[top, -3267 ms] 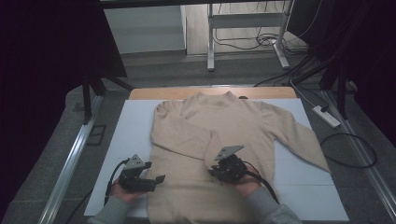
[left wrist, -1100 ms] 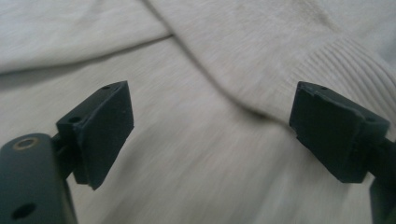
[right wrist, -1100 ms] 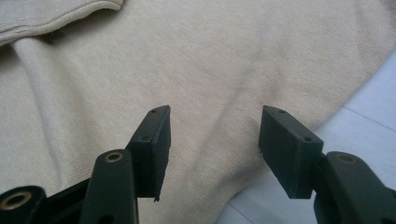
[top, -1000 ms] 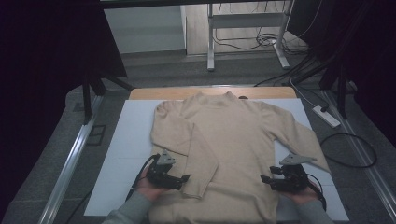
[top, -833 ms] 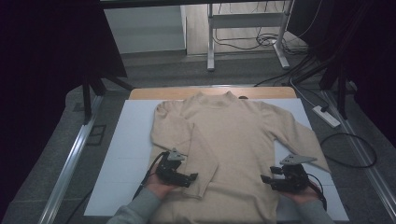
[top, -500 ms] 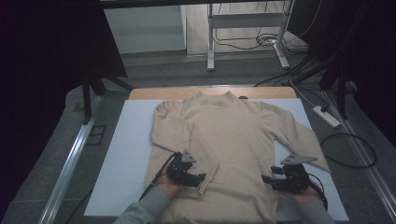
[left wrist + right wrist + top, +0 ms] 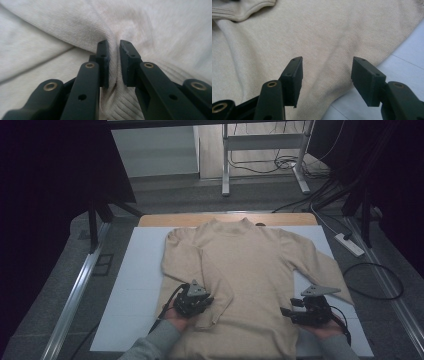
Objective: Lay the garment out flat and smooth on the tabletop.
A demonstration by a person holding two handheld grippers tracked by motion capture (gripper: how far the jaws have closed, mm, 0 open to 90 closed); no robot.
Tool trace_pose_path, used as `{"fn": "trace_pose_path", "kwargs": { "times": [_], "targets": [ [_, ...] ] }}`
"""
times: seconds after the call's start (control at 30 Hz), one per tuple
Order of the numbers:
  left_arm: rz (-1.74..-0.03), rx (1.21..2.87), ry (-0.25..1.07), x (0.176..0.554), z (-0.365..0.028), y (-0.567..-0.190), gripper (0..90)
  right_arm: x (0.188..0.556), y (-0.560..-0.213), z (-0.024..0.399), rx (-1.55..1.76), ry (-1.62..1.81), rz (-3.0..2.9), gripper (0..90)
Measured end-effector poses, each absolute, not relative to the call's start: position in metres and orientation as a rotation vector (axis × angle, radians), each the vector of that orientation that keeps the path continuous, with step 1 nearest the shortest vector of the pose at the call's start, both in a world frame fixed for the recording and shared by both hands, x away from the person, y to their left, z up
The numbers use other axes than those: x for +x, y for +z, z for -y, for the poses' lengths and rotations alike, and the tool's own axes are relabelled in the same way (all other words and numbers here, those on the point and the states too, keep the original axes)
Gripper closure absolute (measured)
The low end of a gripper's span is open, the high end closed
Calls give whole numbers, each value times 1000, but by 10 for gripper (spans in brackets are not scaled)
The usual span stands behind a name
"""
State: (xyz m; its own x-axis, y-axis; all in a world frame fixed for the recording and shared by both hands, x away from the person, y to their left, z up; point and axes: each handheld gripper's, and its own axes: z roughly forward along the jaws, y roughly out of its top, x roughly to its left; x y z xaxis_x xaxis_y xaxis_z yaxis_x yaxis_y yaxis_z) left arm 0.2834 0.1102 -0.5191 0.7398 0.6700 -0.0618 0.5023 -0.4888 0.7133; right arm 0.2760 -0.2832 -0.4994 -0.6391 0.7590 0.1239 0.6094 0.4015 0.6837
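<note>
Centrally, a beige sweater [image 7: 250, 275] lies flat, front up, on the white-covered worktop [image 7: 135, 285], its collar toward the worktop's far edge and its hem toward the person. One sleeve is folded inward across the sweater's body, its ribbed cuff [image 7: 212, 312] ending near the hem; the other sleeve [image 7: 320, 267] lies spread outward from the body. At the folded cuff sits the left gripper [image 7: 200, 304], held in a hand at the sweater's near left. Its jaws have just been closing, and in the left gripper view they pinch a ridge of knit fabric [image 7: 113, 65] between the pads, with ribbing showing just below. At the sweater's opposite side, just beside the hem corner, sits the right gripper [image 7: 289, 312]. In the right gripper view its jaws stand apart, clasping nothing, above the sweater's edge [image 7: 342, 92] where cloth meets white worktop.
</note>
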Motion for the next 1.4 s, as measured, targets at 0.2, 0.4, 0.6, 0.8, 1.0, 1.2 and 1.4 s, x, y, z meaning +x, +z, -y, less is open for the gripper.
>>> {"fn": "trace_pose_path", "kwargs": {
  "times": [0.2, 0.4, 0.6, 0.8, 1.0, 1.2, 1.4],
  "targets": [
    [-901, 2098, 303, 278, -140, -499, 788, 277, -500, 284, 1223, 1056, -2443, 423],
    [-972, 2028, 305, 281, -172, -494, 788, 277, -500, 285, 1226, 1054, -2440, 418],
    [-1002, 2002, 341, 282, -190, -489, 791, 278, -501, 286, 1229, 1053, -2440, 411],
    [-1014, 2023, 376, 282, -200, -488, 795, 278, -501, 288, 1240, 1056, -2428, 405],
    [-1041, 2013, 413, 281, -215, -485, 798, 278, -501, 288, 1238, 1053, -2427, 403],
    [-1084, 2020, 457, 283, -237, -485, 800, 278, -501, 288, 1239, 1049, -2429, 400],
    [-1154, 2005, 480, 284, -261, -489, 801, 278, -502, 287, 1237, 1044, -2430, 399]
  ]
}}
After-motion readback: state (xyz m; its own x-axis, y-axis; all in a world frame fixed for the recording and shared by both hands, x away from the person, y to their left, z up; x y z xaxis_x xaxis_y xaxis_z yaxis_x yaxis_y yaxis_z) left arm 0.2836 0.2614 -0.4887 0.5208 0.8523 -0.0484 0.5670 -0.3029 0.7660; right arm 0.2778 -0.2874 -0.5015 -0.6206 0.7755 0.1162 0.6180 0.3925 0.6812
